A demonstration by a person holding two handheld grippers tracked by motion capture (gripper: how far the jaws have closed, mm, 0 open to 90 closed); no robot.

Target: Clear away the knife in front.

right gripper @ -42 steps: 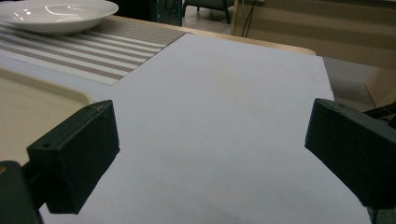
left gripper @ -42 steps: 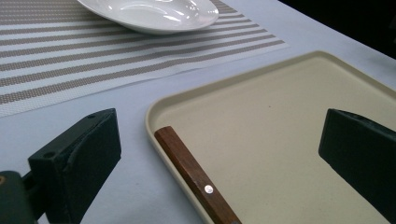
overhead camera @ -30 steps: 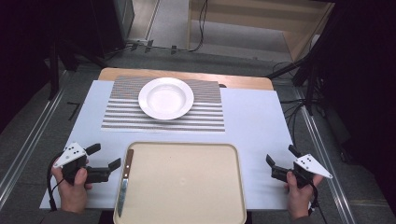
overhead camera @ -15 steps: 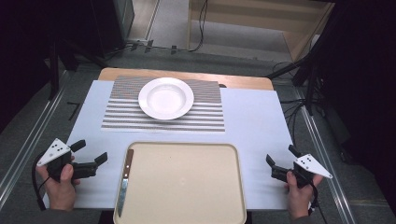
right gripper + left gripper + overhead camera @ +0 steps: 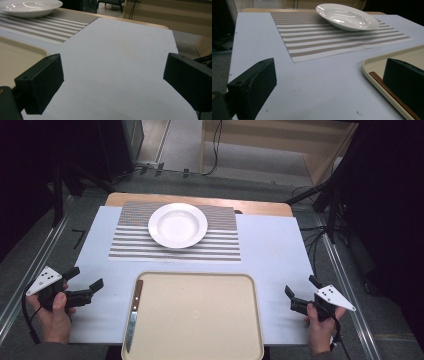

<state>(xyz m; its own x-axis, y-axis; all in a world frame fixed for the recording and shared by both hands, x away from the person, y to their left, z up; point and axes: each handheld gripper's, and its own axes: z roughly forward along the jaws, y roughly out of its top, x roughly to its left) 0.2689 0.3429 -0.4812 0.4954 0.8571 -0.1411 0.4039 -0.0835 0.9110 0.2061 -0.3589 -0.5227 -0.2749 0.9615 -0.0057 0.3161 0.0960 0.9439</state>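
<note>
A knife (image 5: 133,314) with a brown handle (image 5: 392,96) lies along the left edge of the cream tray (image 5: 200,320), blade toward me. A white plate (image 5: 177,224) sits on the striped placemat (image 5: 220,245) at the back; the plate (image 5: 348,17) and mat (image 5: 324,42) also appear in the left gripper view. My left gripper (image 5: 85,279) rests open at the table's front left, well left of the tray, empty. My right gripper (image 5: 302,291) rests open at the front right on the bare sheet, empty; its view catches the plate (image 5: 27,6) and tray corner (image 5: 30,52).
A pale blue sheet (image 5: 280,255) covers the wooden table (image 5: 260,208). Metal rails (image 5: 345,280) run along both sides of the table. Cables (image 5: 215,150) and a wooden shelf unit (image 5: 300,150) stand on the floor beyond the far edge.
My left gripper has drawn back to the left, away from the knife handle by the tray edge, and now sits near the table's left side. The right gripper has stayed put.
</note>
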